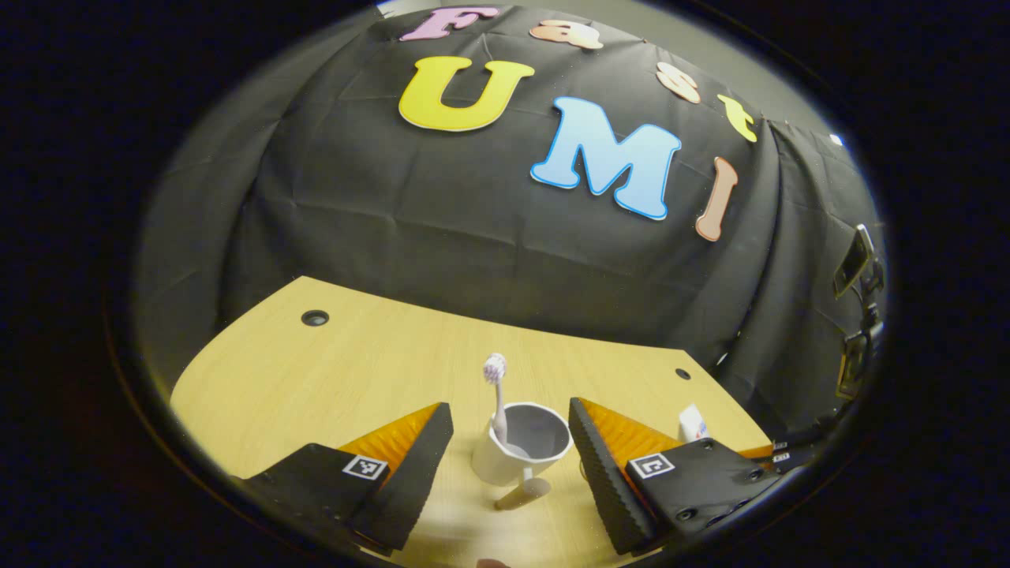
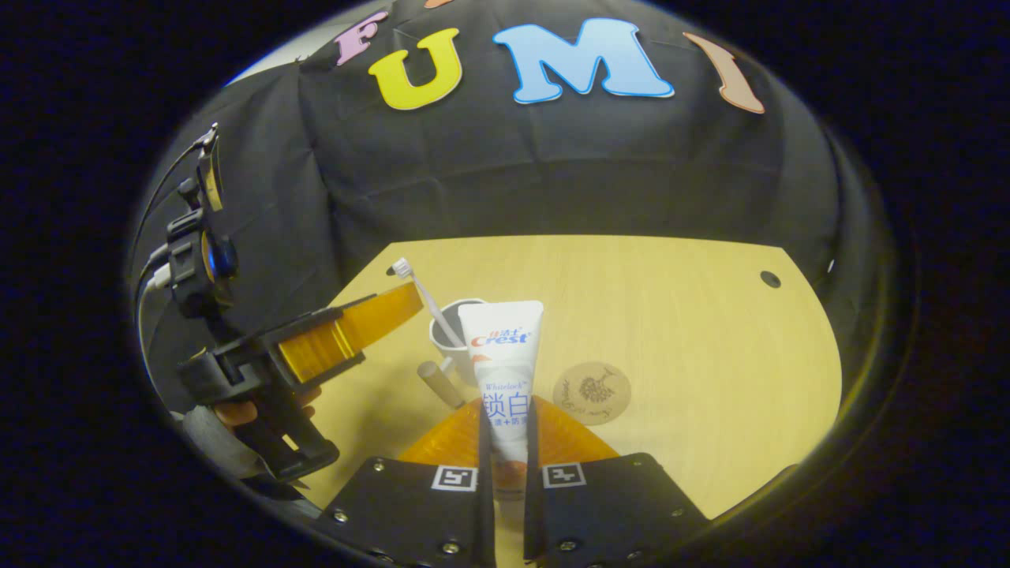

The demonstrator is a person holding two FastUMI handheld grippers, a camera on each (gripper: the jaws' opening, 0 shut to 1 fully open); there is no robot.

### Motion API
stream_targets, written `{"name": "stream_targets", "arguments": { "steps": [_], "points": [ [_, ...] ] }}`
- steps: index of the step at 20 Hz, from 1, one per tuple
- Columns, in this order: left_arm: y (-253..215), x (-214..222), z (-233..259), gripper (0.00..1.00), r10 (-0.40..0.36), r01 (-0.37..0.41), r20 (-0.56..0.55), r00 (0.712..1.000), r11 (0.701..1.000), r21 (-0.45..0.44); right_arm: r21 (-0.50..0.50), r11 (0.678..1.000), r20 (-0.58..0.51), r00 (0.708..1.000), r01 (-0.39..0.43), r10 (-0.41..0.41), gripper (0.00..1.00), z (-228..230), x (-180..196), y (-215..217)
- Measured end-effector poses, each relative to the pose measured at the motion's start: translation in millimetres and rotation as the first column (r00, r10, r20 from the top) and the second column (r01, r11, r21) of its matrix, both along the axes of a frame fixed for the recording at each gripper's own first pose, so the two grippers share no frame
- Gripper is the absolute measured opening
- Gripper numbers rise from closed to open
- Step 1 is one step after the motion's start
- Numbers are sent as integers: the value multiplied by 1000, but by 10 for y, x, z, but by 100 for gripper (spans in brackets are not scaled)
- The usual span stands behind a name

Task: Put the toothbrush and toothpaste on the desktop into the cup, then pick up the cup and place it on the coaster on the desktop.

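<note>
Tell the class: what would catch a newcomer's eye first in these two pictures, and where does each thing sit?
First, the white toothpaste tube, upright and clamped between the right gripper's fingers near the bottom of its view. Behind it on the pale wooden desktop stands the white cup with a wooden handle, a toothbrush already inside, between the open left gripper's fingers. The round brown coaster lies bare beside the cup.

Both views near, sharing cup (image 1: 522, 451).
</note>
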State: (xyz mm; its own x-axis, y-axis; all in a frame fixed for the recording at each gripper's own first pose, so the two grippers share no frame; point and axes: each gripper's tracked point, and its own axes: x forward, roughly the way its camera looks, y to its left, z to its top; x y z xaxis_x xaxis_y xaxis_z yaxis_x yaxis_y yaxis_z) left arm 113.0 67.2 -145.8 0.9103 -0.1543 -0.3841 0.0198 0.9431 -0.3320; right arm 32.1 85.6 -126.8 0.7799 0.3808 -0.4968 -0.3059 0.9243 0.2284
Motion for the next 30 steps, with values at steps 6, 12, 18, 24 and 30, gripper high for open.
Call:
{"name": "stream_targets", "arguments": {
  "steps": [6, 12, 18, 24, 30],
  "points": [
    [88, -240, -77, 95, -23, 23, -38, 999, 1000, -9, 26, 999, 121, 992, -29, 26, 15, 258, 411, 299],
    [136, -376, -175, 96, -23, 20, -71, 997, 999, -36, 65, 998, 278, 961, -22, 3, 15, 664, 914, 525],
    [96, -460, -323, 95, -38, 33, -109, 993, 999, -43, 110, 994, 321, 947, -19, -17, 15, 773, 1277, 689],
    [161, -542, -421, 96, -22, 14, -143, 989, 998, -60, 98, 995, 323, 946, -25, -8, 15, 698, 1574, 867],
    [275, -568, -483, 96, 3, -14, -164, 987, 998, -65, 42, 998, 272, 962, -45, 32, 21, 483, 1551, 944]
  ]
}}
